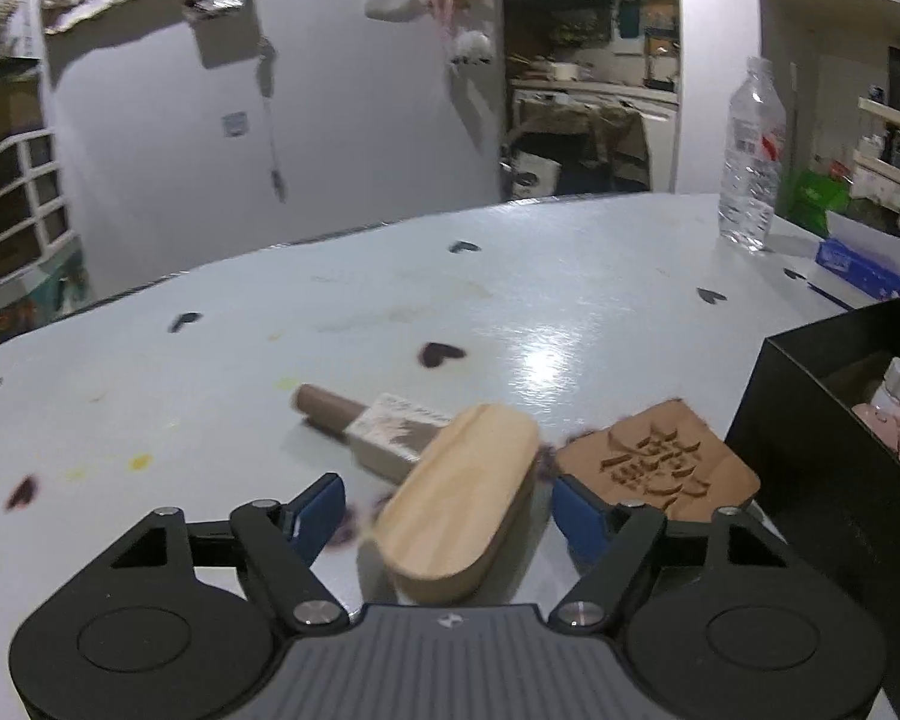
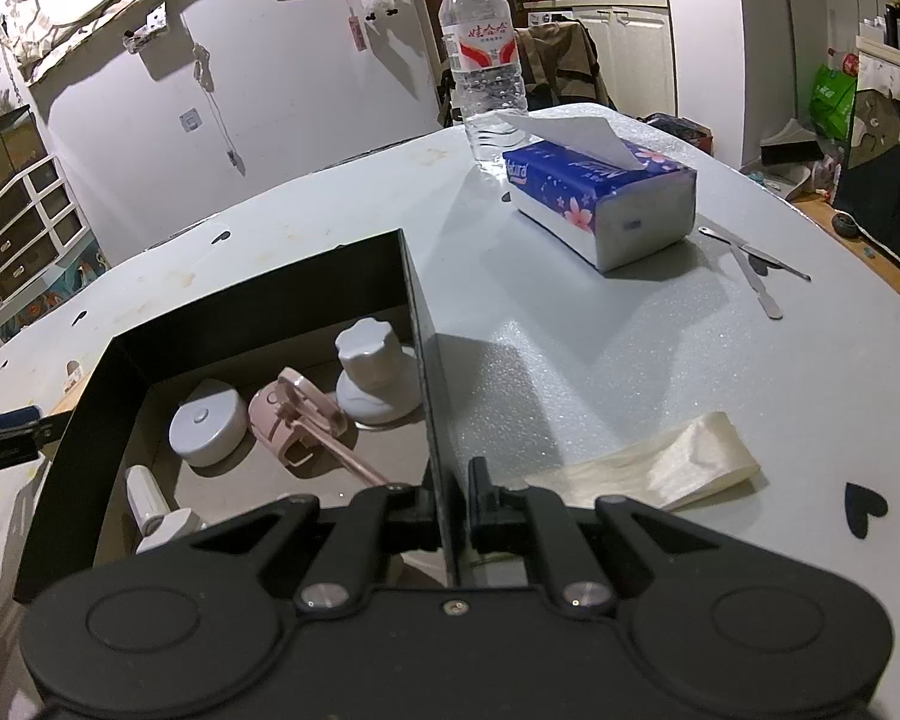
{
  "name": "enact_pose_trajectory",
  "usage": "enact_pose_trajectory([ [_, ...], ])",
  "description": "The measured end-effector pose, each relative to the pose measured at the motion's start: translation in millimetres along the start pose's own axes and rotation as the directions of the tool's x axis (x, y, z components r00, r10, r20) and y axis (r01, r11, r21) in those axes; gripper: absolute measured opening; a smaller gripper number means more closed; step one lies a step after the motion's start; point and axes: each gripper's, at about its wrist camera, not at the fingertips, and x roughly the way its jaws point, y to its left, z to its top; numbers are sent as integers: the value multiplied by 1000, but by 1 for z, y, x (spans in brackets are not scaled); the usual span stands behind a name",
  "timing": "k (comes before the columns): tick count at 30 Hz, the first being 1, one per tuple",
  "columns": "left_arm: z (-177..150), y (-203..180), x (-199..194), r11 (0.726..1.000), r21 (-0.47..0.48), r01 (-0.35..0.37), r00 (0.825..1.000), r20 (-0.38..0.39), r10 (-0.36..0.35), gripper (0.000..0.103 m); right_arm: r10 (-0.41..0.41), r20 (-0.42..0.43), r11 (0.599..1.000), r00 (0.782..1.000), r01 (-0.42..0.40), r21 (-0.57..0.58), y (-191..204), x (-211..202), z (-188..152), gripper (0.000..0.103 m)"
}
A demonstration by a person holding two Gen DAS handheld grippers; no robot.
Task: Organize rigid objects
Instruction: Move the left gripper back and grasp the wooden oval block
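Three loose things lie in front of my left gripper point(image 1: 444, 507) on the tabletop point(image 1: 570, 300), toward its near edge and just beside the black box point(image 1: 822, 420): a pale wooden block point(image 1: 459, 498), a carved wooden tile point(image 1: 660, 462) and a brown tube point(image 1: 360, 420) with a label. I have the blue fingers point(image 1: 318, 510) spread on either side of the wooden block, not pressing on it yet, because I judge it to be the next piece for the box; it sits slanted across the tube's end, so it will likely shift as the fingers meet it.

My right gripper point(image 2: 453, 516) is clenched on the box's near right wall point(image 2: 426, 360), one finger inside and one outside. I take that to be a brace, keeping the light box from sliding while things drop in. Inside already lie a white knob point(image 2: 375, 378), a round white disc point(image 2: 207, 420), a pink clip point(image 2: 297, 414) and a small white bottle point(image 2: 150, 504).

The water bottle point(image 2: 486, 60), tissue pack point(image 2: 606, 198) and metal tools point(image 2: 750, 264) stand toward the far right edge, well apart.
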Motion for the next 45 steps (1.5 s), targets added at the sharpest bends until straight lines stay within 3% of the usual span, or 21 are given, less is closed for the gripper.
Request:
enact_pose_trajectory([
  [3,3,-3,13,1000,8,2,1000,-23,-2,57,0,0,1000,1000,0,1,0,0,0,8],
  [10,-4,-5,6,999,12,35,999,-37,-34,41,1,1,1000,1000,-1,1,0,0,0,8],
  [18,-38,-10,-42,992,58,113,992,-66,-109,40,2,1,1000,1000,-2,3,-1,0,0,8],
  [23,-61,-21,-75,970,125,208,975,-105,-196,40,1,1,1000,1000,-1,3,-1,-1,0,8],
  [26,-69,-21,-85,971,139,197,977,-116,-181,43,2,1,1000,1000,-2,3,-1,-1,0,8],
  [27,-70,-18,-87,974,134,182,979,-120,-166,49,2,1,1000,1000,-2,3,-1,-1,0,8],
  [34,-68,14,-86,996,82,40,992,-124,-30,65,2,1,1000,1000,-2,2,-1,-1,0,8],
  [38,-65,32,-79,998,21,-51,990,-128,54,73,3,1,1000,1000,-3,3,-1,-1,0,8],
  [42,-61,33,-79,999,-39,-5,993,-114,0,101,1,1,1000,1000,-1,3,-1,-1,0,8],
  [45,-58,26,-74,996,-64,62,992,-109,-69,103,-2,-1,1000,1000,2,2,0,-2,0,8],
])
